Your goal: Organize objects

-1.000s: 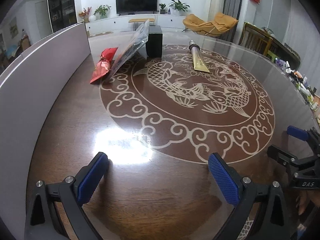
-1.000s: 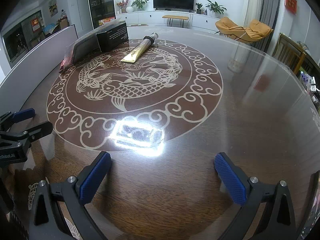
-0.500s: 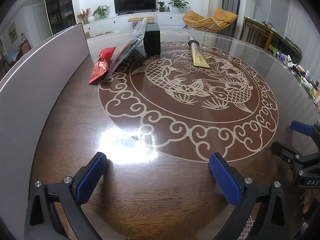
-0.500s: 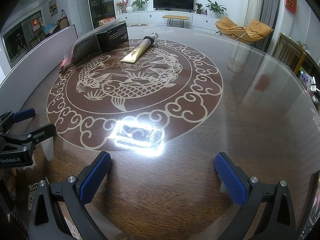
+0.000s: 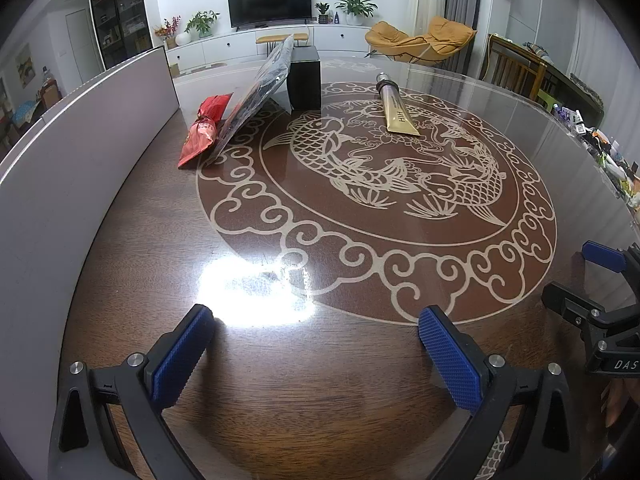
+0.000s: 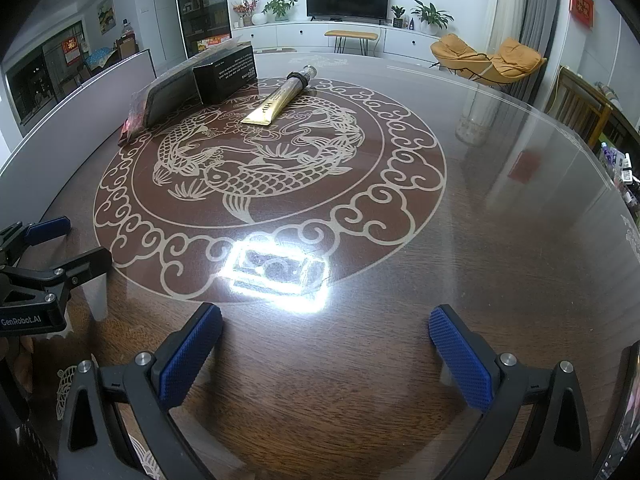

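While your left gripper [image 5: 314, 344] has its blue-padded fingers [image 5: 180, 356] spread wide with nothing between them, its tips hover just over the glossy dark wood table [image 5: 360, 392], near the glare patch at the edge of the fish medallion. Your right gripper [image 6: 326, 348] stands the same way: fingers [image 6: 460, 364] far apart, empty, above bare table just short of the bright reflection. Neither touches any object.

Well ahead of both, at the far side of the medallion, lies the gold tube [image 5: 396, 109]. Its long axis runs roughly away from you; the dark cap end points toward the far rim and the flat crimped end toward your grippers. In the right wrist view the gold tube [image 6: 278, 100] slants, cap up and to the right. Just left of it stands the black box [image 5: 305, 78], with a dark plastic-wrapped flat pack [image 5: 256, 96] leaning against its left side. The red snack packet [image 5: 204, 130] lies beside the foot of that pack, near the grey partition [image 5: 80, 152].

Your two grippers sit side by side and close to the near edge, both aimed forward along the table; each shows at the edge of the other's view, the right gripper [image 5: 600, 304] low on the right, the left gripper [image 6: 48, 256] low on the left.
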Action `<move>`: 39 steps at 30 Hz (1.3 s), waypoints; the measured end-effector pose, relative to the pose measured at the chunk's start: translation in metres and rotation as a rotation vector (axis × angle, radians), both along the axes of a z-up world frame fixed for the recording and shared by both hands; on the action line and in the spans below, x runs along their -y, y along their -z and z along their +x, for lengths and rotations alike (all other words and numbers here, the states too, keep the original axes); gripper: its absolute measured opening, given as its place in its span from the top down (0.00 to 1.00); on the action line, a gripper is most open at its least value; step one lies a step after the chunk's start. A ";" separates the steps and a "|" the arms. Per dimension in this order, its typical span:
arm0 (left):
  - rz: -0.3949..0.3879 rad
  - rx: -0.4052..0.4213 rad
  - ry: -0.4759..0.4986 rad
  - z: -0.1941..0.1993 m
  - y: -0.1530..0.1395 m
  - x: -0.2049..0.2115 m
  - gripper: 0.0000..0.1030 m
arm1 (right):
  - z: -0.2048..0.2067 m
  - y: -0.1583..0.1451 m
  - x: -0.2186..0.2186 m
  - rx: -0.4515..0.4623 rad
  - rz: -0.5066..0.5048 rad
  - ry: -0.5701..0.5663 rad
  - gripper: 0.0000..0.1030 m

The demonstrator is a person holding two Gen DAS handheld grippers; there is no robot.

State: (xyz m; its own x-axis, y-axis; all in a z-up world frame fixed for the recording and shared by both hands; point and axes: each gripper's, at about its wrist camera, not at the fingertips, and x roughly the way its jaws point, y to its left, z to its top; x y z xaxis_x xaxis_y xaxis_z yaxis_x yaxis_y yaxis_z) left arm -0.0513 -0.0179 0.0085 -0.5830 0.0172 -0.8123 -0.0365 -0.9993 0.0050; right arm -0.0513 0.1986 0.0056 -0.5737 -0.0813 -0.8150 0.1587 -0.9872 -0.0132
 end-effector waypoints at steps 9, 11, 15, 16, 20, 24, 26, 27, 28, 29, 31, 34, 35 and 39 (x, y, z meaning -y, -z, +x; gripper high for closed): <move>0.000 0.000 0.000 0.000 0.000 0.000 0.00 | 0.000 0.000 0.000 0.000 0.000 0.000 0.00; 0.005 -0.001 0.000 0.000 0.000 0.000 0.00 | 0.000 0.000 0.000 0.000 0.000 0.000 0.00; 0.005 -0.064 -0.041 -0.009 -0.022 0.018 0.00 | 0.000 0.000 0.000 0.000 -0.001 0.000 0.00; 0.013 -0.107 -0.077 -0.014 -0.035 0.029 0.00 | 0.000 0.000 0.000 0.000 0.000 0.001 0.00; 0.113 -0.215 -0.214 -0.055 -0.081 0.075 0.00 | 0.000 0.000 0.000 0.000 0.000 0.001 0.00; 0.078 -0.181 -0.241 -0.112 -0.076 0.088 0.00 | 0.000 0.000 0.000 0.000 -0.001 0.001 0.00; 0.062 -0.137 -0.245 -0.134 -0.062 0.089 0.07 | 0.000 0.000 0.000 0.000 -0.001 0.001 0.00; 0.052 -0.110 -0.247 -0.144 -0.054 0.090 0.12 | 0.000 0.000 0.000 0.000 -0.001 0.001 0.00; 0.047 -0.084 -0.250 -0.152 -0.045 0.091 0.13 | 0.000 0.000 0.000 0.000 -0.001 0.001 0.00; 0.051 -0.065 -0.258 -0.159 -0.037 0.095 0.14 | 0.000 0.000 0.000 0.000 -0.001 0.001 0.00; 0.067 -0.047 -0.273 -0.168 -0.024 0.100 0.21 | 0.000 0.000 0.000 -0.001 -0.002 0.001 0.00; 0.116 -0.030 -0.282 -0.177 -0.010 0.108 0.33 | 0.000 0.001 0.001 -0.001 -0.002 0.001 0.00; 0.140 -0.041 -0.284 -0.177 -0.008 0.111 0.35 | 0.000 0.001 0.001 0.000 -0.001 0.001 0.00; 0.094 -0.056 -0.270 -0.162 -0.005 0.106 0.78 | -0.001 0.001 0.001 0.000 -0.002 0.001 0.00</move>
State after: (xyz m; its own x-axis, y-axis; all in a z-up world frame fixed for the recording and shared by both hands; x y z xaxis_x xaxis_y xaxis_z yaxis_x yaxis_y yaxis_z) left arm -0.2138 -0.1243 0.0138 -0.6202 -0.0714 -0.7812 0.2291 -0.9689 -0.0933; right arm -0.0518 0.1976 0.0047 -0.5742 -0.0818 -0.8146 0.1574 -0.9875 -0.0118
